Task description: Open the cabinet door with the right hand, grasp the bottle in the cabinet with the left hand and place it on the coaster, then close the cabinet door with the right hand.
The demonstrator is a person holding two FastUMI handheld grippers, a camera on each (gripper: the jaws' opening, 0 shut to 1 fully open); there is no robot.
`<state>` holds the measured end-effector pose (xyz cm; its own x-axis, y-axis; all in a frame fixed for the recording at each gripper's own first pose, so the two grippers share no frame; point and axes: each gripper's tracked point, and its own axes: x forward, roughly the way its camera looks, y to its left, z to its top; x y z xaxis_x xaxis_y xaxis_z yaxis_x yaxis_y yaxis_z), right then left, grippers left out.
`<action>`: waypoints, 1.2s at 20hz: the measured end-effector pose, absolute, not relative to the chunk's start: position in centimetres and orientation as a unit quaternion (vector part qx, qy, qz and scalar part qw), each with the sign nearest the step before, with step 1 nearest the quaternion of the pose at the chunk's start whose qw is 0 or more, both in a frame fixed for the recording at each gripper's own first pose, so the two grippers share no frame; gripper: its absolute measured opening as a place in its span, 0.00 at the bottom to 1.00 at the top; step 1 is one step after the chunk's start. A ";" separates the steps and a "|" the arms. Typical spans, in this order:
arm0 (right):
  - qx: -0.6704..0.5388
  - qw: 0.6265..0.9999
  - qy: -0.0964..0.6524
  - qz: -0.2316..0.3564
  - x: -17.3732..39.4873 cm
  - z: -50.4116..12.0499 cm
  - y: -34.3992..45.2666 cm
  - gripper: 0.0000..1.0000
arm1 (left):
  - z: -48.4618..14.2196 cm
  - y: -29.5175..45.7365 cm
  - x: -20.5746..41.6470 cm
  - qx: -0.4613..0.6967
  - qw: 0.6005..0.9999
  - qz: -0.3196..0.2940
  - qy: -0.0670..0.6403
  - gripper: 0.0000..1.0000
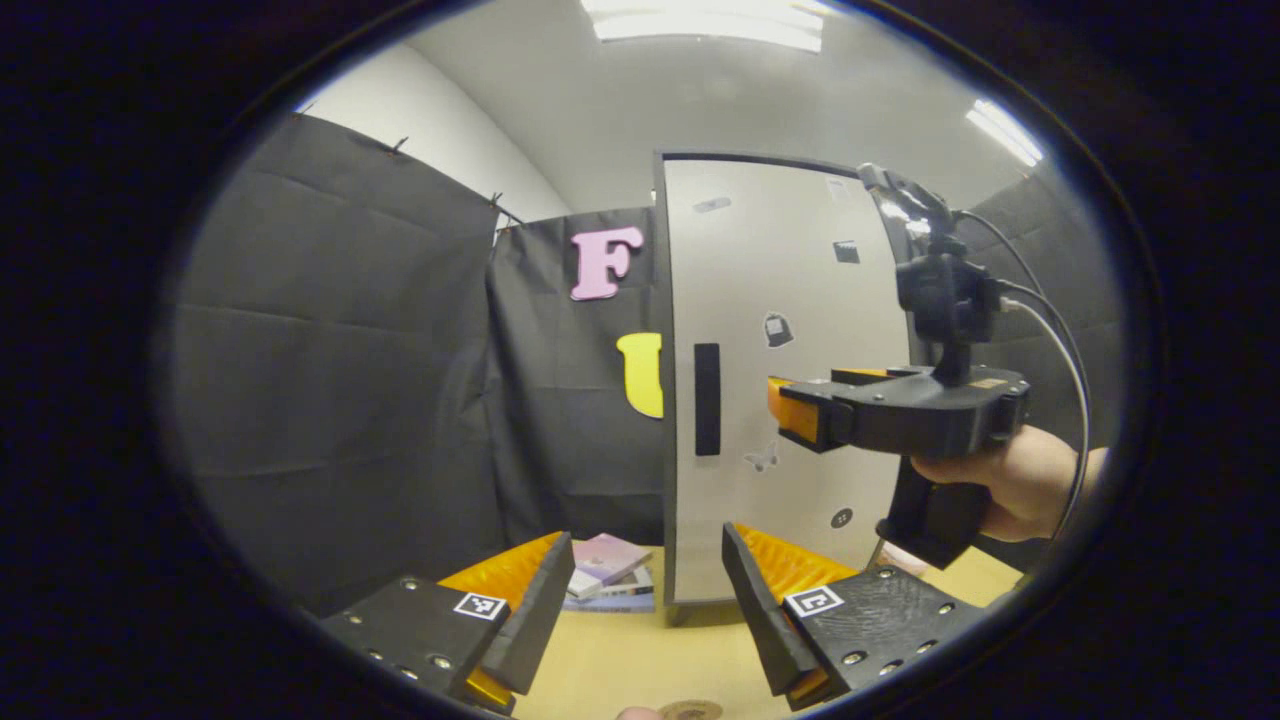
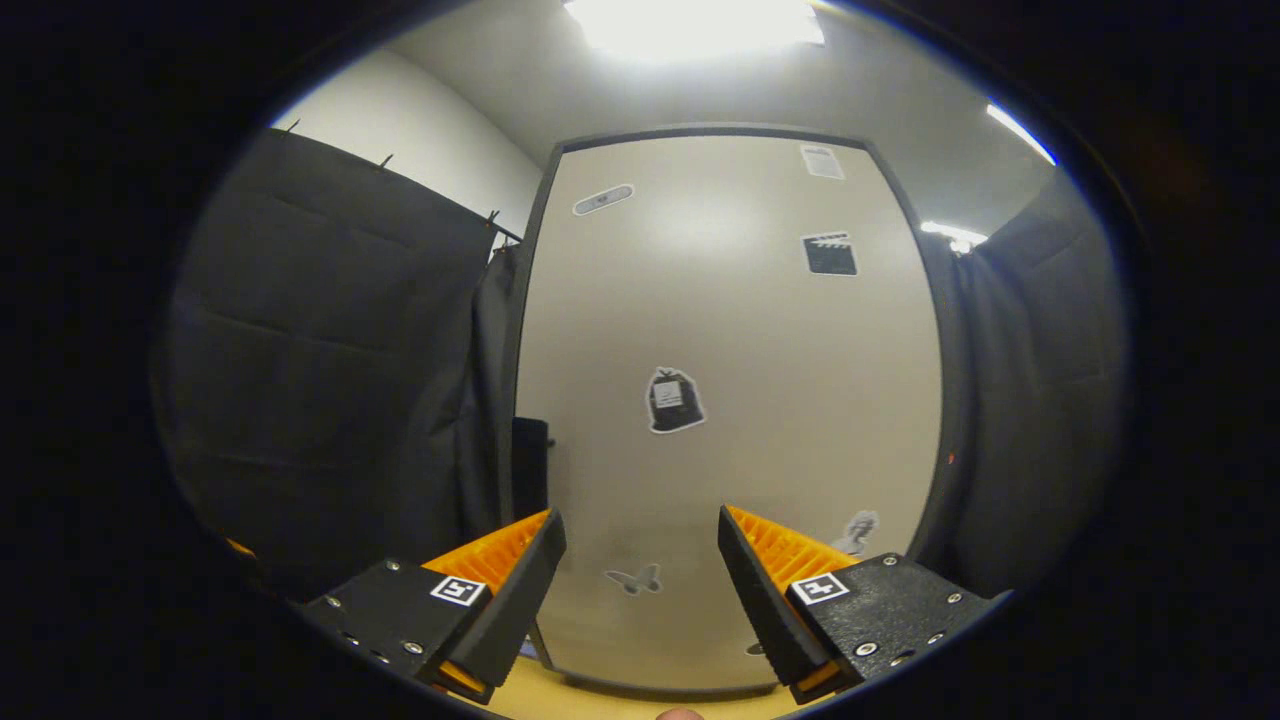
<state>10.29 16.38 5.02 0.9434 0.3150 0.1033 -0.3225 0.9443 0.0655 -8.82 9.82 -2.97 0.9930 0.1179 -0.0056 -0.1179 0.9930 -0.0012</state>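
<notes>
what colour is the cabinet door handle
Black, a vertical bar handle on the pale cabinet door; clearest in the left gripper view.

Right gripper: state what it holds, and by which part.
Nothing. The right gripper is open, its fingers apart in front of the closed cabinet door, not on the handle.

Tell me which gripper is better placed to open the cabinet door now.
Right. The right gripper, open, is already up at the closed cabinet door, close to its dark handle. The left gripper hangs back low over the table, also open.
</notes>
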 end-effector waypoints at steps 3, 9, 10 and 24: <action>0.045 0.981 -0.039 0.184 12.3 4.6 20.6 0.96 | -4.3 12.1 -11.2 -0.006 0.996 0.085 0.016 0.85; 0.010 0.982 -0.029 0.185 15.2 3.0 24.5 0.95 | -6.6 16.7 -14.8 -0.018 0.987 0.156 0.044 0.85; 0.015 0.978 -0.034 0.205 15.3 3.2 25.8 0.92 | -6.4 17.1 -15.5 -0.018 0.985 0.166 0.041 0.85; 0.006 0.978 0.012 0.210 15.2 2.4 25.2 0.27 | -5.3 15.4 -17.0 0.021 0.989 0.141 0.026 0.86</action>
